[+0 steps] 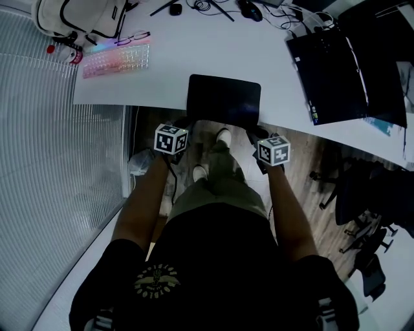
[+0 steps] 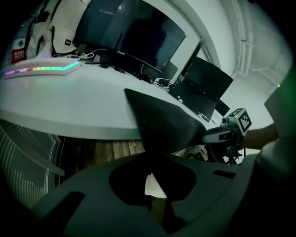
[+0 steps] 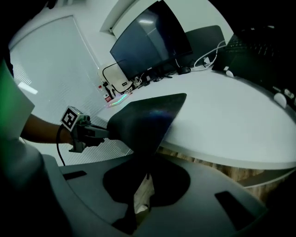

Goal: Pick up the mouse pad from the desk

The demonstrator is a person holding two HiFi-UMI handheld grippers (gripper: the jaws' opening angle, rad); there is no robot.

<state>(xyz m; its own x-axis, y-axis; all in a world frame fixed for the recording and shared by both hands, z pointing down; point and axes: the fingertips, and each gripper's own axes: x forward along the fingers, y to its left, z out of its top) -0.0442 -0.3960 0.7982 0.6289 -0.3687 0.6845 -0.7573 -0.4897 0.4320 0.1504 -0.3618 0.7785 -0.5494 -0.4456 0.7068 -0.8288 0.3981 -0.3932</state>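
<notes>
A black mouse pad point(image 1: 223, 97) lies at the front edge of the white desk point(image 1: 272, 55), its near side jutting out over the edge. My left gripper point(image 1: 184, 121) is shut on the pad's near left corner, and my right gripper point(image 1: 259, 132) is shut on its near right corner. In the left gripper view the pad point(image 2: 162, 122) runs down into the shut jaws of my left gripper point(image 2: 150, 155), with the right gripper point(image 2: 226, 134) holding the far corner. The right gripper view shows the pad point(image 3: 145, 118) pinched by my right gripper point(image 3: 143, 159), with the left gripper point(image 3: 85, 132) opposite.
A lit keyboard point(image 1: 116, 61) and a white bag point(image 1: 77, 16) sit at the desk's back left. A dark laptop point(image 1: 336, 74) lies at the right, with cables behind the pad. Monitors point(image 2: 134, 37) stand at the back. Office chairs point(image 1: 369, 194) stand on the wooden floor to the right.
</notes>
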